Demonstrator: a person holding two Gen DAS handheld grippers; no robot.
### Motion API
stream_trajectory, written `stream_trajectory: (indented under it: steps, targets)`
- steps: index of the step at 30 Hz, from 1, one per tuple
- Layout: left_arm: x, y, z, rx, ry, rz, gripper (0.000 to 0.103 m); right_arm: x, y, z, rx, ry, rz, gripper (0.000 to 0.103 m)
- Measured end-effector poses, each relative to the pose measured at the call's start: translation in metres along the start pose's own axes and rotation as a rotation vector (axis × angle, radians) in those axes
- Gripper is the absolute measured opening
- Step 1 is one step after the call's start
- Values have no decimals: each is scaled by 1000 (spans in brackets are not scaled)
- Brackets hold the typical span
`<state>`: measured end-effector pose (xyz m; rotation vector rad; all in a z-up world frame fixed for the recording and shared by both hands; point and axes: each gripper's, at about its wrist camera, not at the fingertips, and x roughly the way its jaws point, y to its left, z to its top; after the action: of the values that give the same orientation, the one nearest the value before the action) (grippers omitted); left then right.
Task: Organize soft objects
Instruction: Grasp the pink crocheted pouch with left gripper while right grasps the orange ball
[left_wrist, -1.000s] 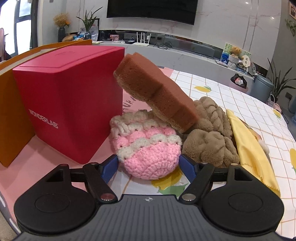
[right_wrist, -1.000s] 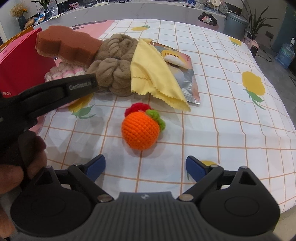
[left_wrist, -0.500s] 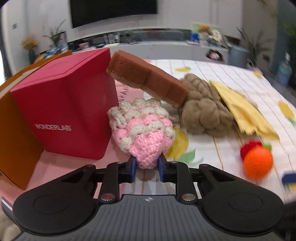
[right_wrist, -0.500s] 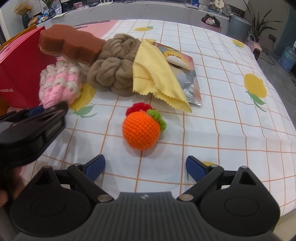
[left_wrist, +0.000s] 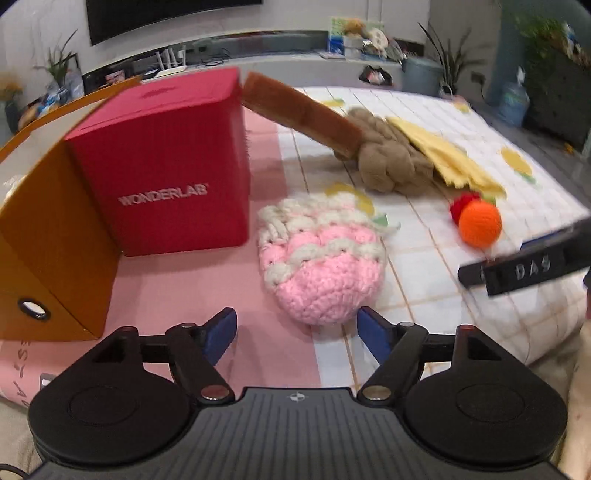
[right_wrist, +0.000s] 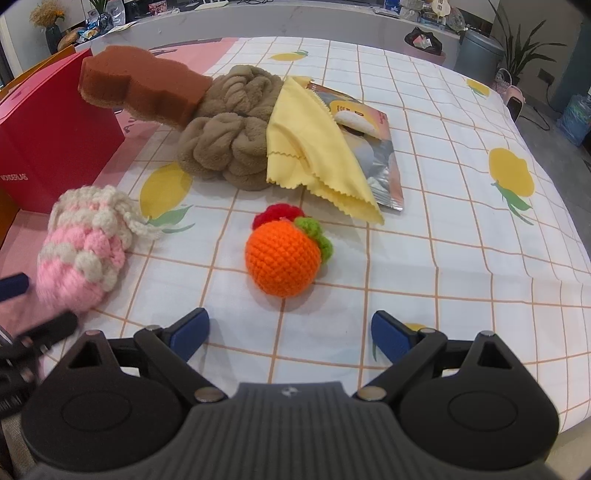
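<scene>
A pink and cream crochet pouch (left_wrist: 321, 258) lies on the table in front of my left gripper (left_wrist: 297, 332), which is open and empty just behind it. The pouch also shows in the right wrist view (right_wrist: 83, 251). An orange crochet ball (right_wrist: 284, 254) lies right ahead of my right gripper (right_wrist: 290, 332), which is open and empty. Behind lie a brown sponge (right_wrist: 140, 86), a tan knotted plush (right_wrist: 229, 129) and a yellow cloth (right_wrist: 314, 147). The sponge leans on the plush.
A red box (left_wrist: 166, 166) marked WONDERLAB stands at the left, with an orange box (left_wrist: 48, 251) beside it. A foil snack packet (right_wrist: 373, 147) lies under the yellow cloth. The table's front edge is near both grippers.
My left gripper closed on the pink pouch, carried it toward the front, then opened and let it go on the table. The right gripper moved slightly closer to the orange ball.
</scene>
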<state>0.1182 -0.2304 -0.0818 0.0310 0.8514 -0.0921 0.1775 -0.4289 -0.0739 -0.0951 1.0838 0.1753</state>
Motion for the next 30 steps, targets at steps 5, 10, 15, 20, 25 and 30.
stream_trajectory:
  steps: [5,10,15,20,25,30]
  targets:
    - [-7,6,10,-68,-14,-9,89,0,4,2,24,-32,25,93]
    - [-1,7,22,-121,8,-71,90,-3,11,9,105,-108,57,93]
    - [14,4,33,-108,16,-66,92,-5,17,8,166,-205,-32,90]
    - [30,9,39,-103,45,-91,96,-4,15,11,230,-232,-72,85]
    - [38,13,39,-103,61,-112,97,-2,14,10,197,-232,-117,78]
    - [43,10,36,-58,53,-111,100,8,14,9,164,-194,-152,69]
